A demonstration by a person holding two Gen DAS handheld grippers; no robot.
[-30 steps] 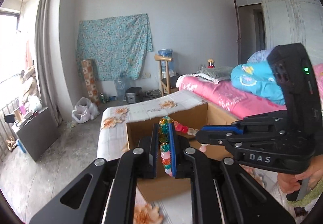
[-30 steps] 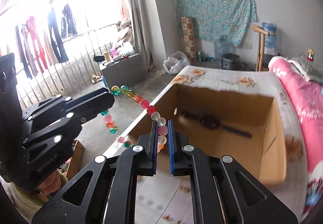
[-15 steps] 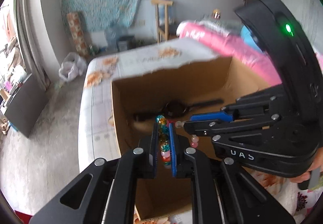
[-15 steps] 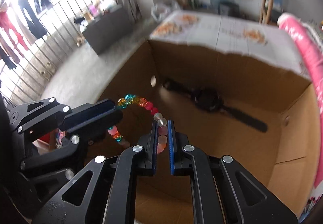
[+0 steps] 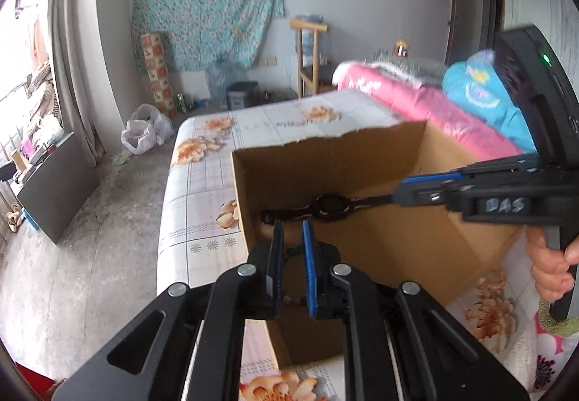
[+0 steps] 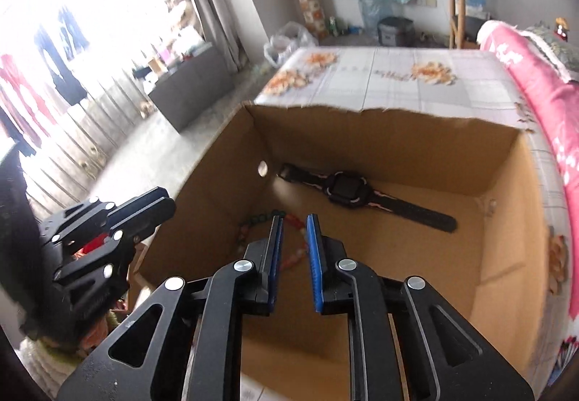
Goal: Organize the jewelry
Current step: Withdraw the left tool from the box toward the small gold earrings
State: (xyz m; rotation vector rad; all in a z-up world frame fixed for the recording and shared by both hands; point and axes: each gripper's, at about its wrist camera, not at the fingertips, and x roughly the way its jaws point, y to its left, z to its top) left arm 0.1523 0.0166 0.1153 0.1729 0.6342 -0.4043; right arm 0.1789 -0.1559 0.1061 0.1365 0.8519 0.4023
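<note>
An open cardboard box (image 6: pixel 398 133) stands on the bed, also seen as the box (image 5: pixel 325 162) in the left wrist view. A black watch (image 6: pixel 347 186) lies flat on its floor, the same watch (image 5: pixel 331 207). The coloured bead bracelet (image 6: pixel 241 234) lies blurred near the box's left wall, below my right gripper (image 6: pixel 294 224), whose jaws are opening with nothing pressed between them. My left gripper (image 5: pixel 292 231) hovers over the box's near left corner. Its pads stand a narrow gap apart and grip nothing. Small beads (image 5: pixel 289 299) show through that gap, down inside the box.
The box rests on a flowered bedsheet (image 5: pixel 202 191), with a pink quilt (image 5: pixel 434 111) to the right. A person's hand (image 5: pixel 550 263) holds the right gripper (image 5: pixel 403 189) over the box. A dark cabinet (image 5: pixel 54 184) and a plastic bag (image 5: pixel 141 133) stand on the floor.
Both grippers came down over the box. The bracelet, stretched between both jaws before, has left them and now lies inside the box. The right jaws have spread wider.
</note>
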